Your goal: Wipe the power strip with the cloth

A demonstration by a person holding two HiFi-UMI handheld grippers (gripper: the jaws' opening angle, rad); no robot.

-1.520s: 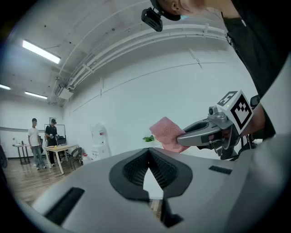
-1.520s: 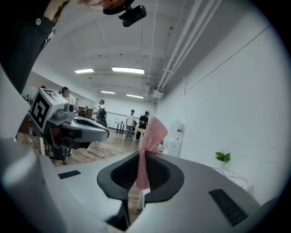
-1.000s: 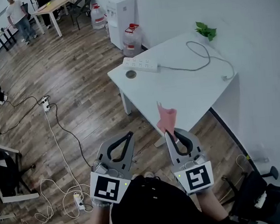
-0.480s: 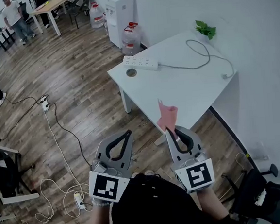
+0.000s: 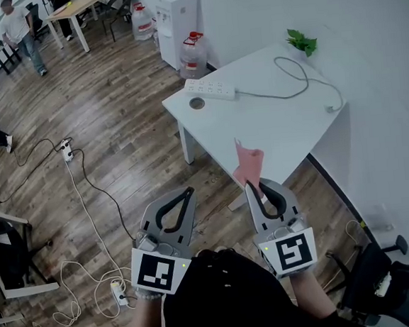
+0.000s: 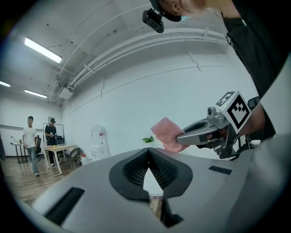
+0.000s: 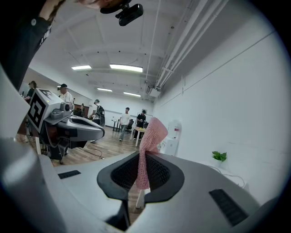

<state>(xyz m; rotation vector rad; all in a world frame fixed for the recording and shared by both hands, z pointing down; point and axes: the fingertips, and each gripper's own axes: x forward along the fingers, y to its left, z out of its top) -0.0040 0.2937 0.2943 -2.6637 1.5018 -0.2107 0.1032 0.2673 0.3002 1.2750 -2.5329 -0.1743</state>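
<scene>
The white power strip (image 5: 210, 89) lies at the far left corner of the white table (image 5: 272, 128), its grey cable (image 5: 290, 80) looping across the top. My right gripper (image 5: 251, 186) is shut on a pink cloth (image 5: 247, 164), which sticks up from its jaws near the table's front edge; the same cloth (image 7: 149, 145) hangs pinched between the jaws in the right gripper view. Over the wooden floor, left of the table, my left gripper (image 5: 188, 193) is shut and holds nothing. The left gripper view shows the cloth (image 6: 167, 133) in the other gripper.
A small round dark object (image 5: 197, 103) lies beside the power strip. A green plant (image 5: 301, 42) stands at the table's far corner. Water bottles (image 5: 191, 56) and a dispenser (image 5: 175, 16) sit beyond the table. Cables and a floor socket (image 5: 66, 151) cross the floor. People stand far off (image 5: 19, 26).
The table and power strip have shifted slightly right and nearer in view. The right gripper with the cloth has edged a little toward the table. Both grippers stay shut.
</scene>
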